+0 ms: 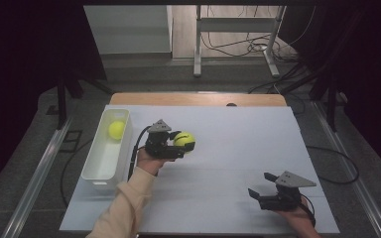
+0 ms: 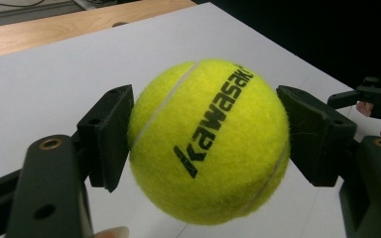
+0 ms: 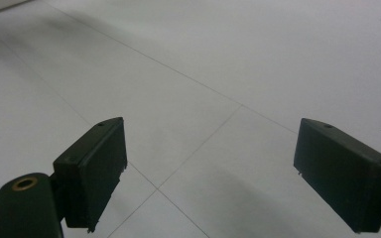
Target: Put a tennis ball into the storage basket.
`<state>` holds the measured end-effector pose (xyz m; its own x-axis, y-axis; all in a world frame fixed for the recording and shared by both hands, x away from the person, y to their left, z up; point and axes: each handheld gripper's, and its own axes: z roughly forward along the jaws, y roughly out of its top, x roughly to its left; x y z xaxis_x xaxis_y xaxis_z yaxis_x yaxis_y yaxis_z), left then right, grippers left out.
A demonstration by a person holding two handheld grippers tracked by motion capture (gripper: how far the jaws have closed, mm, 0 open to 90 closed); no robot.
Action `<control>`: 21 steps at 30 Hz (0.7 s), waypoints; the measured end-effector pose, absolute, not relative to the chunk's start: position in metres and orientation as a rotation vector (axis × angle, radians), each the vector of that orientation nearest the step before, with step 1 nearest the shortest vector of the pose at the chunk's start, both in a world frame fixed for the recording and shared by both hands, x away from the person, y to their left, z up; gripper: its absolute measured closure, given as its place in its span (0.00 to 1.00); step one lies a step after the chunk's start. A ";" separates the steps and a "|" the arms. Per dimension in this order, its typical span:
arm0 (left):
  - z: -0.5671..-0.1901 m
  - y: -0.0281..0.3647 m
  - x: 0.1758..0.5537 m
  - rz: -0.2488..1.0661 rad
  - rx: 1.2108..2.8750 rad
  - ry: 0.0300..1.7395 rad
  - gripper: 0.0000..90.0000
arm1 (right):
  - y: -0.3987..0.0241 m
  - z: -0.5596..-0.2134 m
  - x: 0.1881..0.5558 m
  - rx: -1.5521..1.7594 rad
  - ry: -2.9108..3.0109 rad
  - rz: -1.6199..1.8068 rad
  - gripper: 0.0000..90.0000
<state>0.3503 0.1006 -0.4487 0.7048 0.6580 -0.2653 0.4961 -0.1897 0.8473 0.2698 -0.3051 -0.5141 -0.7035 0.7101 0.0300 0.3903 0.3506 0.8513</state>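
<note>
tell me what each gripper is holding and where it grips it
The left gripper holds a yellow tennis ball, its pads pressing on opposite sides of the ball's middle. The right gripper is open and holds nothing.

White bin (image 1: pixel 95 166) at left edge of white surface (image 1: pixel 238 148), second yellow ball (image 1: pixel 116 129) inside at far end. Metal frame (image 1: pixel 238 37), cables (image 1: pixel 250 47) on floor beyond.
</note>
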 end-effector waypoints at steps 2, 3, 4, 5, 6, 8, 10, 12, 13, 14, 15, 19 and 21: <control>-0.448 0.101 0.350 0.192 1.844 0.906 0.30 | -0.305 -0.514 0.270 0.968 2.273 1.290 0.15; -0.447 0.103 0.350 0.198 1.842 0.905 0.30 | -0.305 -0.514 0.270 0.969 2.274 1.289 0.15; -0.446 0.103 0.350 0.202 1.841 0.906 0.30 | -0.305 -0.514 0.270 0.969 2.275 1.288 0.15; -0.445 0.104 0.349 0.205 1.837 0.905 0.30 | -0.305 -0.514 0.270 0.969 2.275 1.287 0.15; -0.445 0.104 0.349 0.205 1.837 0.905 0.30 | -0.305 -0.514 0.270 0.968 2.274 1.286 0.15; -0.443 0.107 0.348 0.213 1.834 0.905 0.30 | -0.305 -0.514 0.270 0.969 2.275 1.285 0.15; -0.440 0.110 0.348 0.223 1.826 0.906 0.30 | -0.305 -0.515 0.270 0.970 2.276 1.287 0.15; -0.438 0.113 0.347 0.230 1.820 0.908 0.30 | -0.305 -0.515 0.270 0.969 2.277 1.287 0.15; -0.437 0.115 0.347 0.234 1.817 0.909 0.30 | -0.304 -0.514 0.270 0.969 2.277 1.286 0.15; -0.436 0.116 0.346 0.236 1.809 0.911 0.30 | -0.304 -0.514 0.270 0.968 2.277 1.286 0.15; -0.435 0.117 0.346 0.239 1.806 0.912 0.30 | -0.304 -0.514 0.270 0.967 2.278 1.286 0.15; -0.431 0.123 0.345 0.254 1.785 0.921 0.30 | -0.305 -0.514 0.270 0.967 2.275 1.286 0.15; -0.430 0.125 0.344 0.257 1.778 0.922 0.30 | -0.305 -0.514 0.270 0.967 2.272 1.287 0.15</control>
